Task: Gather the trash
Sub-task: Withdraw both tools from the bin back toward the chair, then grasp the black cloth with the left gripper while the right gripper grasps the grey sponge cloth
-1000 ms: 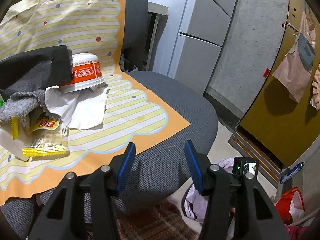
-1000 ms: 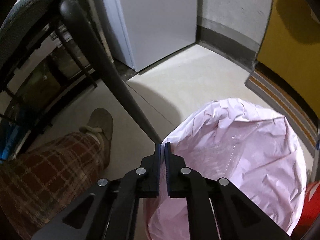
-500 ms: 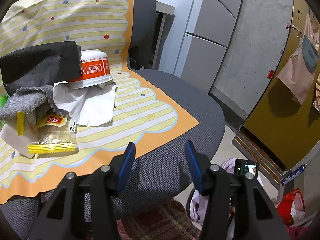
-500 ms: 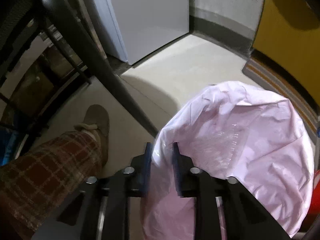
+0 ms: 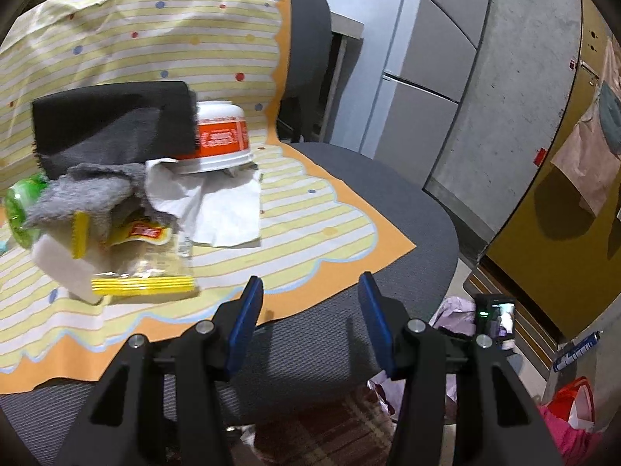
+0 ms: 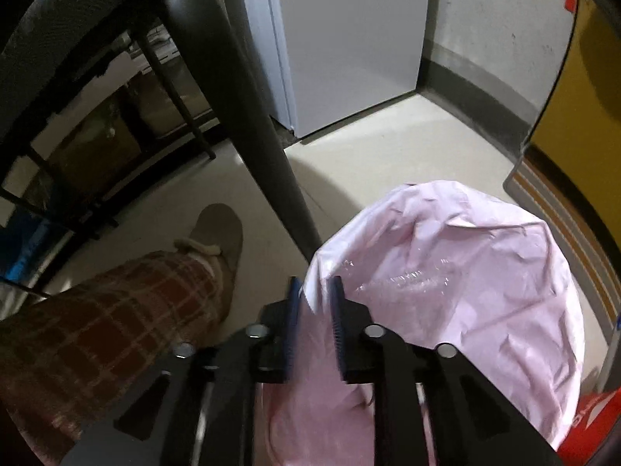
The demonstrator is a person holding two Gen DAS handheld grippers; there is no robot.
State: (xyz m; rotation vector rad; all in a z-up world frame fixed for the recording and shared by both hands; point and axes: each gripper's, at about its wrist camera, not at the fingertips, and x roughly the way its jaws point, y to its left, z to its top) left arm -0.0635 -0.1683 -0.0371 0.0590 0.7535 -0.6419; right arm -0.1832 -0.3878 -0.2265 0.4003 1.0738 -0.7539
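Note:
In the left wrist view, trash lies on a striped yellow cloth [image 5: 302,233] over a grey chair seat: an upturned orange-and-white cup [image 5: 219,139], a white napkin [image 5: 221,209], yellow snack wrappers [image 5: 143,279], a green bottle [image 5: 17,206] and grey cloths [image 5: 112,124]. My left gripper [image 5: 310,295] is open and empty, above the seat's front edge, short of the wrappers. In the right wrist view, my right gripper [image 6: 315,291] is partly open with the rim of a pink trash bag [image 6: 446,272] between its fingers.
A black chair leg [image 6: 248,116] slants down just beyond the right gripper. A person's plaid-trousered leg and slipper [image 6: 217,229] are left of the bag. A grey cabinet [image 5: 419,89], a yellow door [image 5: 562,233] and a red bag [image 5: 574,396] stand to the right.
My left gripper has moved forward and closer to the trash on the chair. My right gripper has gone from shut to partly open at the pink bag's rim.

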